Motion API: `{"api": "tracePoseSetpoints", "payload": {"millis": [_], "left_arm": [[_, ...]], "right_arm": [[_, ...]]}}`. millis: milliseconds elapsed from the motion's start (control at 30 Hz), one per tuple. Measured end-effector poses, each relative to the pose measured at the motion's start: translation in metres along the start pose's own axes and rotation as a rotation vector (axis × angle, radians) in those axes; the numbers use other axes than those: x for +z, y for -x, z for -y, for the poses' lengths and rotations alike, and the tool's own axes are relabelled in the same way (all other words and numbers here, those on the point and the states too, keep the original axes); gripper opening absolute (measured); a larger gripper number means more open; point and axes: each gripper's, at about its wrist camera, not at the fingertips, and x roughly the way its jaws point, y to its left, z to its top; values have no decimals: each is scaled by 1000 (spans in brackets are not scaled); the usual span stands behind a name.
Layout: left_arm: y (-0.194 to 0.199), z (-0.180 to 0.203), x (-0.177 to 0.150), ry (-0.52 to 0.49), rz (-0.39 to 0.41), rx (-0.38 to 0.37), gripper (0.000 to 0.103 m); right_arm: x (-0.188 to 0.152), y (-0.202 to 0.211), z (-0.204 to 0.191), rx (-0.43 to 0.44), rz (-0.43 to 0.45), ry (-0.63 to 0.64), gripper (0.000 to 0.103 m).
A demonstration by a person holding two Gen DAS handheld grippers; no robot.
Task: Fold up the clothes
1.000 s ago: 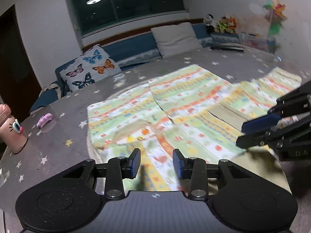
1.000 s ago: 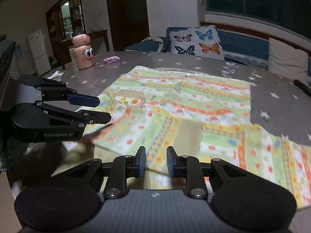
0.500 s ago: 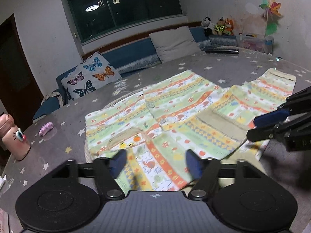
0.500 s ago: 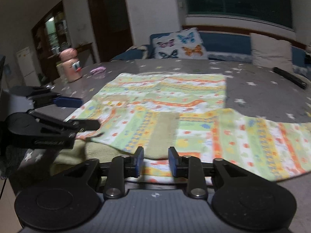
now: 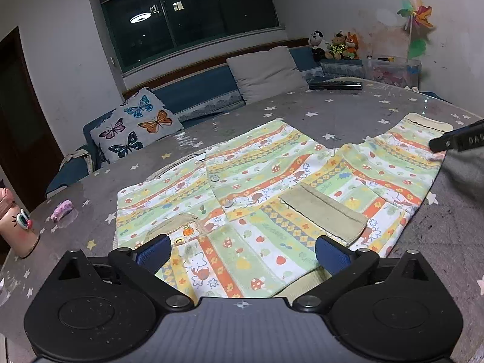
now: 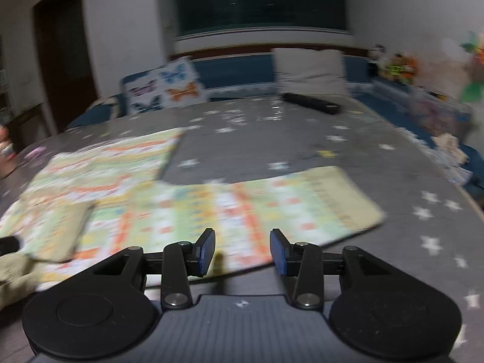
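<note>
A child's patterned shirt (image 5: 260, 199) lies spread flat on a grey worktop (image 5: 348, 112) printed with small stars. The shirt has stripes of green, yellow and orange with little animals and mushrooms, and buttons down its front. One sleeve is folded across the body, its beige cuff (image 5: 323, 214) lying on the front. The other sleeve stretches out toward the right of the left wrist view, ending in another beige cuff.

The left gripper (image 5: 242, 252) hovers over the near hem of the shirt. Its blue-padded fingers (image 5: 152, 251) stand wide apart and are opening, with cloth beneath them but nothing pinched between them.

The right gripper (image 6: 242, 252) appears in a blurred right wrist view, just above the near edge of the outstretched sleeve. Its fingers (image 6: 205, 251) are partly apart and opening, and no cloth is caught between them. Its black tip also shows at the right edge of the left wrist view, beside the sleeve's cuff.

At the left of the worktop stand a pink bottle (image 5: 15, 224) with a cartoon face and a small pink object (image 5: 62, 210). A dark remote control (image 5: 335, 85) lies at the far side. Behind are a blue bench, a butterfly cushion (image 5: 136, 125), a grey pillow (image 5: 266, 72) and soft toys (image 5: 332, 45).
</note>
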Motion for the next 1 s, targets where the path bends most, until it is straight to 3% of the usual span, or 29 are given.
{"api": "tracePoseSetpoints", "payload": {"millis": [300,667,767,833,933,1000], "left_arm": [[2,0,5,24,-1,10,103],[1,2,5,32,-23,22,103],[1,1,4,35,-26,24,103],[0,2,4,36,-31,27,103],[0,1,3,38,-35,29,103],[0,0,2,40,-37,32,103]], "right_arm": [[7,-14,61,-163,30,-98,46],[12,-30,78,-155,9,-119,43],[12,-30,78,-148,4,-121,31],[12,-29,77,-138,2,-120,17],[13,-26,73,-123,3,-119,8],[15,-22,68,-108,17,-118,7]]}}
